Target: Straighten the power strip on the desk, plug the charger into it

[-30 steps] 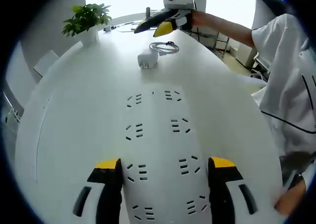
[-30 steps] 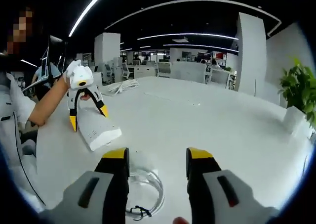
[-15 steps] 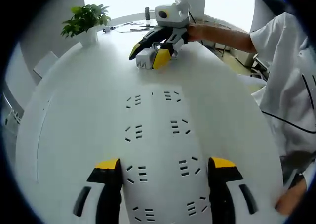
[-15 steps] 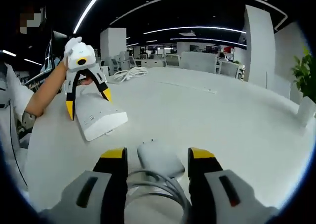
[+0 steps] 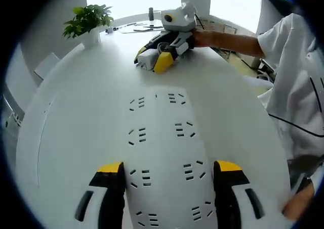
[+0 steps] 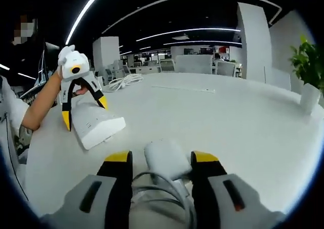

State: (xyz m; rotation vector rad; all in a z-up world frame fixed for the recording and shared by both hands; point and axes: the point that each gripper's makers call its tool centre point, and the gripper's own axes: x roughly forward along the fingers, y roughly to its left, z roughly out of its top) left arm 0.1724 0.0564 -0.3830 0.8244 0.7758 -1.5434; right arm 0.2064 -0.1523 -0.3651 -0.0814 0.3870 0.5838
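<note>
The charger (image 6: 167,159) lay directly between the jaws of the right gripper (image 6: 162,163), its coiled cable (image 6: 162,188) bunched toward the camera and its white body pointing away at 12 o'clock along the jaws' own line. The jaws stood parted on either side of it, close to its flanks but, as far as the right gripper view showed, not yet pressing it; whether the yellow tips touched the casing could not be told. In the left gripper view the same charger (image 5: 147,60) sat far across the white bench (image 5: 66,138) at about 12 o'clock, bracketed by that gripper.

The power strip (image 5: 162,153) ran lengthwise between the jaws of the left gripper (image 5: 169,171), its long axis from 6 to 12 o'clock, socket rows facing up. Those jaws were spread wide, one tip on each long edge; contact with the edges could not be told. Seen from the right gripper view, the strip (image 6: 96,125) lay at roughly 10 o'clock from the charger, its near end pointing toward the charger.

So the coming move turned on this: the right gripper was the one at the charger, and the strip lay to its left and a little ahead, well apart from the charger. A potted plant (image 5: 87,20) stood clear of both, near the far bench edge.
</note>
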